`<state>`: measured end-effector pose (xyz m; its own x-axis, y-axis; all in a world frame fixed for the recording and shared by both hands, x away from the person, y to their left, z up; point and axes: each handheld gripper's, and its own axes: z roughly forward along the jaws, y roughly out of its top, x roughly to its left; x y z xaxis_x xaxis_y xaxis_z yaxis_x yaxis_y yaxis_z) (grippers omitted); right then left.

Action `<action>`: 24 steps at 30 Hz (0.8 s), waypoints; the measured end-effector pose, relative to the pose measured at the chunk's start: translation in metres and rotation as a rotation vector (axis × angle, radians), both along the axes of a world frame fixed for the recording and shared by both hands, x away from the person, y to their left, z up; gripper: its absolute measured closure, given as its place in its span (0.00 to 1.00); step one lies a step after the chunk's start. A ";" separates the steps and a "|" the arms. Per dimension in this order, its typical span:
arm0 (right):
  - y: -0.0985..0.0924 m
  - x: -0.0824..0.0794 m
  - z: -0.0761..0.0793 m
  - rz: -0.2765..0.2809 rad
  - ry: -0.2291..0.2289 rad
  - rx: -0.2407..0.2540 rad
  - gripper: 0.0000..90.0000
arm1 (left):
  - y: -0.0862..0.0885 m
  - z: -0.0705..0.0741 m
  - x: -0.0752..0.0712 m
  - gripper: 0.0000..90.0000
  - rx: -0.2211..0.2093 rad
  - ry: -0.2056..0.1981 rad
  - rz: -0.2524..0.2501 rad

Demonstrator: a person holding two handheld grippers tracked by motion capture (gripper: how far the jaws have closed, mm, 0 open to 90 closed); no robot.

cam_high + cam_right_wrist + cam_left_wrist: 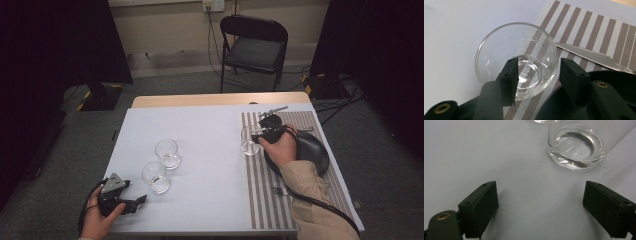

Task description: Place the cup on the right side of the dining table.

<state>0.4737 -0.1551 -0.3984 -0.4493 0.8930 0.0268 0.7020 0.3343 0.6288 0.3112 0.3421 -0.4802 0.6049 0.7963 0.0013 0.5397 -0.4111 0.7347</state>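
On the striped placemat (pixel 295 200) at the right side of the worktop (pixel 210 150), a clear glass tumbler (pixel 248 140) stands upright at the tips of the right hand-held gripper (pixel 261 137). In the right gripper view the tumbler (pixel 516 58) sits with its near wall between the two black jaws: one jaw reaches inside the rim, the other stands outside the glass, over the edge of a black plate (pixel 584 105). The jaws are spread partway, and a gap shows between the outer jaw and the glass wall, so they are not pinching it. Just past the outer jaw, a table knife (pixel 594 56) lies on the placemat, its blade pointing toward the tumbler. From above, the right hand (pixel 280 147) grips the tool over the black plate (pixel 315 150), and a fork (pixel 281 190) lies on the placemat nearer the person, beside the sleeve.

Well apart, at the near left corner of the pale worktop, the left hand-held gripper (pixel 141 201) rests low in the left hand (pixel 100 212), its jaws spread wide with nothing between them. Just ahead of its tips stands a second empty tumbler (pixel 155 177); in the left gripper view its thick base (pixel 579 147) sits beyond the jaws, toward the right-hand one. A third tumbler (pixel 167 154) stands close behind that. A black folding chair (pixel 254 47) stands on the floor beyond the far edge of the worktop.
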 end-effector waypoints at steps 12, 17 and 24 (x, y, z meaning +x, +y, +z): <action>-0.001 0.000 0.003 0.006 0.011 0.051 0.35 | 0.000 0.000 0.000 0.14 0.001 0.000 0.000; -0.003 -0.001 0.007 0.007 0.016 0.076 0.27 | 0.000 0.000 0.000 0.14 0.001 0.000 0.000; -0.005 -0.003 0.010 0.047 0.026 0.102 0.20 | 0.000 0.000 0.000 0.14 0.000 0.000 0.000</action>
